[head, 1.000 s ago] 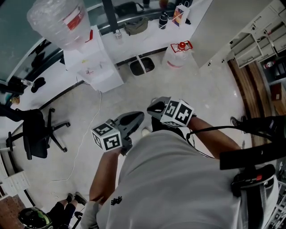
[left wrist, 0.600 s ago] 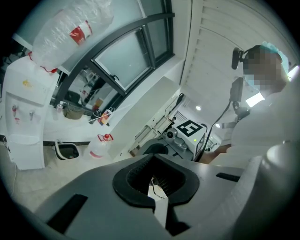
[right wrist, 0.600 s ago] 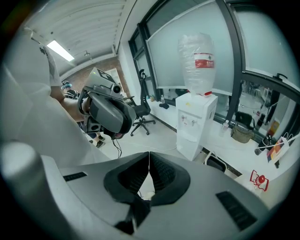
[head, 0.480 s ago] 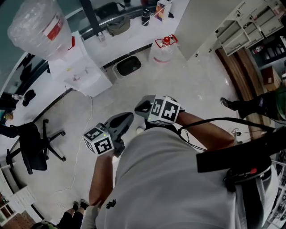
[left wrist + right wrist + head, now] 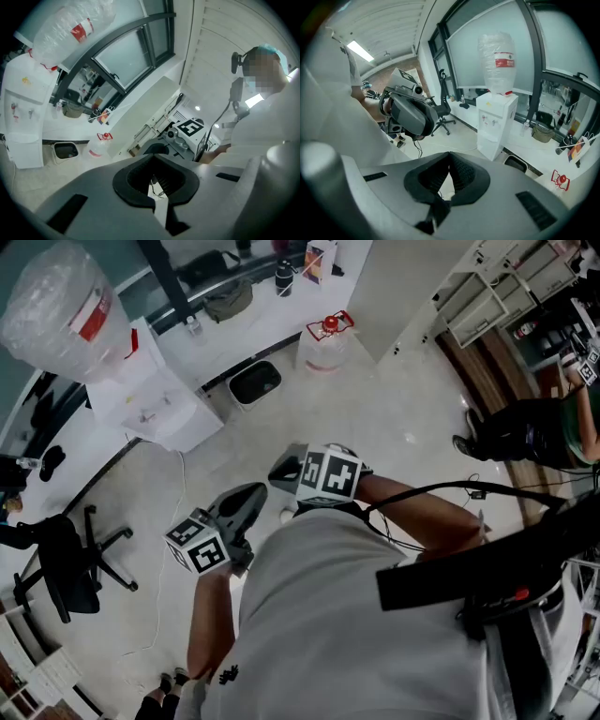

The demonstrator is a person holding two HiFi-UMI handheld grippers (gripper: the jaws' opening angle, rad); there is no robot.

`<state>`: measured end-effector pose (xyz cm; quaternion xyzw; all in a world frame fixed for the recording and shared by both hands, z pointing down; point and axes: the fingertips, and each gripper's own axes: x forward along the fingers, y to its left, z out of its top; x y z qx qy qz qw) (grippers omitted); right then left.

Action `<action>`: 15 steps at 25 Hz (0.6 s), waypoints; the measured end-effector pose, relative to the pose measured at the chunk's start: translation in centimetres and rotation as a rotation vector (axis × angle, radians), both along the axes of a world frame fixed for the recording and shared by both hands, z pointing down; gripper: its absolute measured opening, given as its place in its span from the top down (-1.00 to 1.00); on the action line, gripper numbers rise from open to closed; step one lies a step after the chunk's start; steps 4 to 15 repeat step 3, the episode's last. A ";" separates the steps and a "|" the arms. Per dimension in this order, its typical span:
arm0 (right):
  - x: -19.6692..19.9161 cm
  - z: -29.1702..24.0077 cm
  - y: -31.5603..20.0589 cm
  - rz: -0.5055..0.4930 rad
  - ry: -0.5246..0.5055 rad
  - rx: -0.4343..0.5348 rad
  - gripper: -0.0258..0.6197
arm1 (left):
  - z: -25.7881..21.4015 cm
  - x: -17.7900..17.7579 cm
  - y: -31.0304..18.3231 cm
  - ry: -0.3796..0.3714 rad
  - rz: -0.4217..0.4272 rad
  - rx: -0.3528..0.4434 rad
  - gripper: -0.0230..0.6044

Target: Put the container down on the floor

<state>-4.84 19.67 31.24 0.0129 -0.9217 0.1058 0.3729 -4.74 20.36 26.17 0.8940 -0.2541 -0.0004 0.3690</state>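
A person stands on a pale floor, seen from above, holding a gripper in each hand close to the chest. The left gripper (image 5: 246, 500) has its jaws pressed fully together with nothing between them; its own view shows only floor through the gap behind the pads. The right gripper (image 5: 281, 470) is likewise closed and holds nothing.

The landmark is a white water dispenser (image 5: 159, 404) with a large clear bottle (image 5: 56, 320) upended on top, set against a white counter (image 5: 234, 320). Just to the right of the dispenser a dark bin (image 5: 255, 382) sits on the floor. Further right of the dispenser, past the bin, stands a clear jug (image 5: 323, 345) with a red cap and handle. This jug appears to be the container of the task, though nothing confirms it. It is upright on the floor at the foot of the counter, long axis vertical, so the putting down looks either finished or not yet begun.

The jug is well apart from both grippers, ahead of the person and a little to the right. The right gripper is the nearer one and points roughly its way. The left gripper points more towards the dispenser. Any reach for the jug would probably mean stepping forward first and opening the jaws
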 end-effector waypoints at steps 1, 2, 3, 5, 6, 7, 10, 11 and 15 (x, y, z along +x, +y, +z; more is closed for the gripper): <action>-0.1 -0.1 0.0 -0.003 -0.001 0.000 0.87 | -0.1 0.0 0.0 0.000 -0.001 0.001 0.90; -0.2 -0.1 0.1 -0.006 -0.003 0.001 0.87 | -0.1 -0.1 0.1 0.000 -0.002 0.001 0.90; -0.3 -0.1 0.1 -0.009 -0.004 0.002 0.87 | -0.2 -0.2 0.1 0.000 -0.004 0.002 0.90; -0.3 -0.1 0.1 -0.009 -0.004 0.002 0.87 | -0.2 -0.2 0.1 0.000 -0.004 0.002 0.90; -0.3 -0.1 0.1 -0.009 -0.004 0.002 0.87 | -0.2 -0.2 0.1 0.000 -0.004 0.002 0.90; -0.3 -0.1 0.1 -0.009 -0.004 0.002 0.87 | -0.2 -0.2 0.1 0.000 -0.004 0.002 0.90; -0.3 -0.1 0.1 -0.009 -0.004 0.002 0.87 | -0.2 -0.2 0.1 0.000 -0.004 0.002 0.90; -0.3 -0.1 0.1 -0.009 -0.004 0.002 0.87 | -0.2 -0.2 0.1 0.000 -0.004 0.002 0.90; -0.3 -0.1 0.1 -0.009 -0.004 0.002 0.87 | -0.2 -0.2 0.1 0.000 -0.004 0.002 0.90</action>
